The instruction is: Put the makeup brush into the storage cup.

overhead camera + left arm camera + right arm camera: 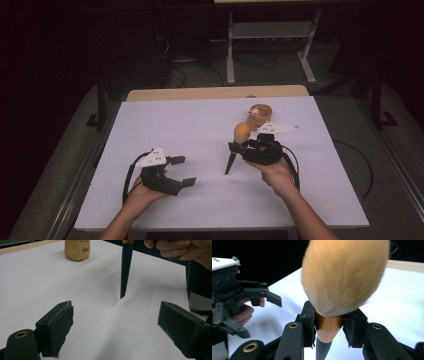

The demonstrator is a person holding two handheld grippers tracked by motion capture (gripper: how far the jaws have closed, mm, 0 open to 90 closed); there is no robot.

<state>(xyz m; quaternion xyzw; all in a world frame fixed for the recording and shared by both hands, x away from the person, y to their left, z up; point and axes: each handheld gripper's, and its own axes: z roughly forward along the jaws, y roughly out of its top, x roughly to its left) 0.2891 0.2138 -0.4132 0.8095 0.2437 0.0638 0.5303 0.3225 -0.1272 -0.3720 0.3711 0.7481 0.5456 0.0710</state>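
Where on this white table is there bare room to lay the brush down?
The far left of the white table is bare, and so is the stretch between the left hand-held gripper and the brush. It is crowded on the far right, where the tan cup stands just behind the right hand-held gripper clamped on the brush.

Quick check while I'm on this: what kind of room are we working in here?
Probably a lab or recording workstation, not a home: a white-covered table under a fixed overhead camera, dark surroundings, loose cables on the floor and a grey metal-framed bench behind.
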